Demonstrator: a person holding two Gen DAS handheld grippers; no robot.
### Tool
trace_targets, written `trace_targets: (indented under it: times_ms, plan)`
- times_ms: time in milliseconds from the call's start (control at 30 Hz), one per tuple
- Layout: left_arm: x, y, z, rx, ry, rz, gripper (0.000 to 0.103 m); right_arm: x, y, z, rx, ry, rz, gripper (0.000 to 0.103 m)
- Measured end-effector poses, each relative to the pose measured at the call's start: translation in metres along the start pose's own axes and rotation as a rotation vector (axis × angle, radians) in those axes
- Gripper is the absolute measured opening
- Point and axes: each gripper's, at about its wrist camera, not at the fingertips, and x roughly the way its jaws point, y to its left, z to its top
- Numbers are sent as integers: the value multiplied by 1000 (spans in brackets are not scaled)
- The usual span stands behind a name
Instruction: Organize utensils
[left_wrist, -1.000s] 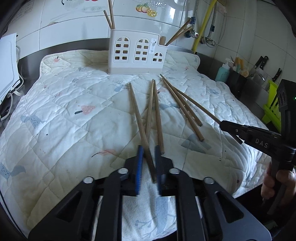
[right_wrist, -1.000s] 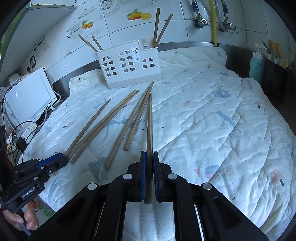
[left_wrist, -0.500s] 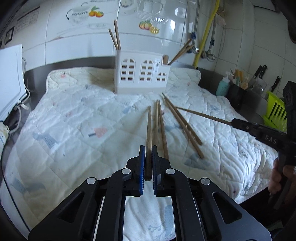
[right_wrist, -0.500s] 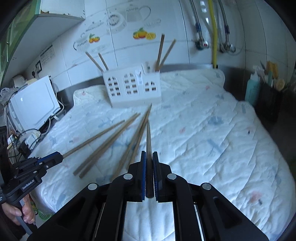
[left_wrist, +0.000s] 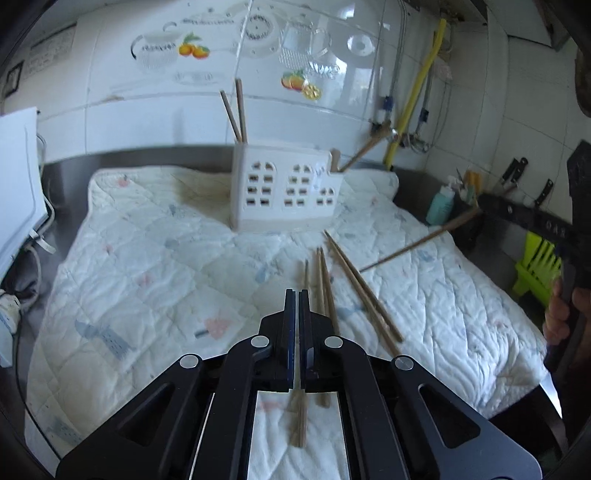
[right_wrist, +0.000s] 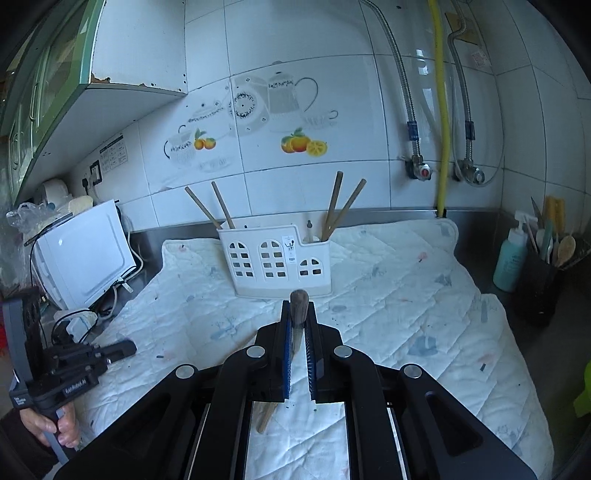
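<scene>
Both grippers are lifted above the quilted mat (left_wrist: 155, 258). The left gripper (left_wrist: 297, 306) is clamped on one wooden chopstick (left_wrist: 299, 424), whose end shows below the fingers. The right gripper (right_wrist: 298, 314) is clamped on another chopstick (right_wrist: 298, 306). Four loose chopsticks (left_wrist: 354, 284) lie on the mat, in front of the white utensil holder (left_wrist: 284, 192), which holds four chopsticks upright.
</scene>
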Motion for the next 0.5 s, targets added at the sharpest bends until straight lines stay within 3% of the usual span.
trace_targets:
  times_ms: [133,267,500]
  plan:
    - [11,0,-25,0,86,-11,12,3,2,-3,-5,13,4,7]
    - [22,-2,-48,15,163,-18,13,4,4,-4,-12,14,3,7]
    - [36,-2,-67,52,204,18,13,6,6,-3,-17,14,2,7]
